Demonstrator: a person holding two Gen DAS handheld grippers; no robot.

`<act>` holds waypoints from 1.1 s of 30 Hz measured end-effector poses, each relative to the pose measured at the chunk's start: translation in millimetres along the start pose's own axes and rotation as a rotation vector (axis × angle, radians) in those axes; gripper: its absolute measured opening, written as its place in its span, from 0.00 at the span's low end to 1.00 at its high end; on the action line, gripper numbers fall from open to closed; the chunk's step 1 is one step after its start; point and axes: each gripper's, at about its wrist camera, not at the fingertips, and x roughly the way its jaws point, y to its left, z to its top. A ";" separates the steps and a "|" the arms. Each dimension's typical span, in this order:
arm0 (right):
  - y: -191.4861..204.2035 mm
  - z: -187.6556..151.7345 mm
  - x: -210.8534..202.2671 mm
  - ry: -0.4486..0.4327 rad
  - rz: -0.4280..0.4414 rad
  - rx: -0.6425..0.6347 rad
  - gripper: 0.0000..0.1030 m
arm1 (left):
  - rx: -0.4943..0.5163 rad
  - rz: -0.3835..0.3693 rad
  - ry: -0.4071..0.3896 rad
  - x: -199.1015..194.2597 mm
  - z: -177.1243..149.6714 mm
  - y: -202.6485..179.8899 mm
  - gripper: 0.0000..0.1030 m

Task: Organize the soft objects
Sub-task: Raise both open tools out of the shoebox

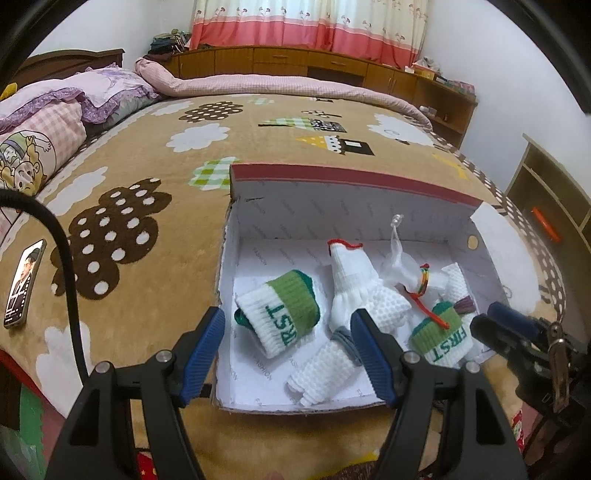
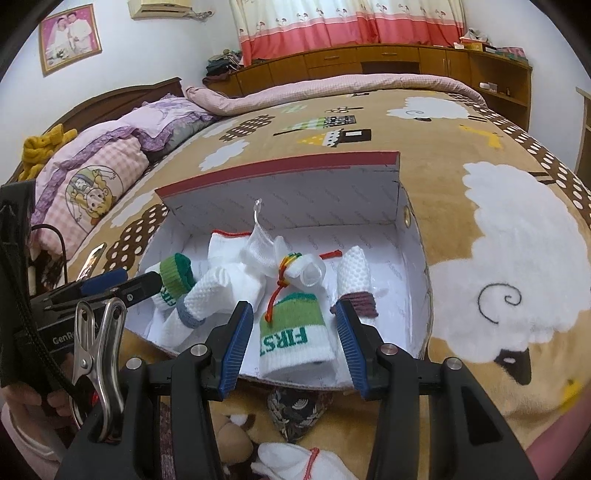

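- Bedroom, daytime: brown cartoon-print blanket (image 1: 155, 173) spread over the bed, pink curtains (image 1: 310, 22) and wooden cabinets along the far wall, phone (image 1: 23, 284) lying face up near the blanket's left edge.
- Open cardboard box (image 1: 332, 206) set on the blanket, already holding a jumble of rolled socks and white knit pieces.
- Left gripper (image 1: 288, 354) poised over the box's near left corner, jaws wide apart and empty, with a green-and-white sock (image 1: 284, 314) lying just beyond them.
- Right gripper (image 2: 295, 347) at the box's near rim, jaws apart on either side of a second green-banded sock (image 2: 291, 339), apparently not clamped on it.
- One more white piece with red trim (image 2: 295, 461) outside the box, on the bed below the right gripper.
- Sorting seemingly well along; likely next, closing on the framed sock to settle it, or reaching back for the stray piece, gently, since knitwear sags and snags.
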 end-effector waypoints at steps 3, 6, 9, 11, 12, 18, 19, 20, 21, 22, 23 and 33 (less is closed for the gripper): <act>-0.6 -1.2 -0.8 0.000 0.001 0.003 0.47 | -0.005 -0.007 0.005 -4.2 -2.4 -0.1 0.72; -2.0 -4.7 -4.6 -0.003 0.000 0.005 0.47 | -0.006 -0.008 0.007 -6.8 -3.8 0.3 0.72; -3.1 -8.4 -9.8 -0.009 0.000 0.009 0.47 | -0.005 -0.007 0.006 -8.8 -4.7 0.6 0.72; -3.1 -10.3 -13.2 -0.012 0.000 0.011 0.47 | -0.006 -0.008 0.006 -12.5 -6.8 0.7 0.72; -3.1 -11.0 -15.0 -0.015 0.000 0.012 0.47 | -0.006 -0.009 0.006 -12.1 -6.5 1.0 0.72; -0.9 -15.5 -23.1 -0.021 0.000 0.011 0.47 | 0.000 -0.011 0.010 -22.3 -14.8 -0.3 0.72; -0.6 -16.8 -24.7 -0.021 0.000 0.010 0.47 | 0.000 -0.013 0.011 -23.1 -16.2 -0.3 0.72; -0.3 -17.5 -25.7 -0.023 0.000 0.009 0.47 | 0.000 -0.015 0.013 -24.4 -17.6 -0.4 0.72; 0.4 -18.5 -27.3 -0.025 0.001 0.008 0.47 | 0.001 -0.018 0.015 -25.1 -18.7 -0.6 0.72; 0.8 -19.5 -28.7 -0.026 0.001 0.008 0.47 | 0.002 -0.020 0.018 -26.1 -20.0 -1.3 0.72; 1.2 -20.3 -30.0 -0.027 0.002 0.008 0.47 | 0.003 -0.021 0.020 -27.3 -21.4 -1.8 0.72; 1.8 -31.8 -43.2 -0.034 -0.005 0.008 0.47 | 0.011 -0.025 0.034 -37.1 -35.2 -4.3 0.72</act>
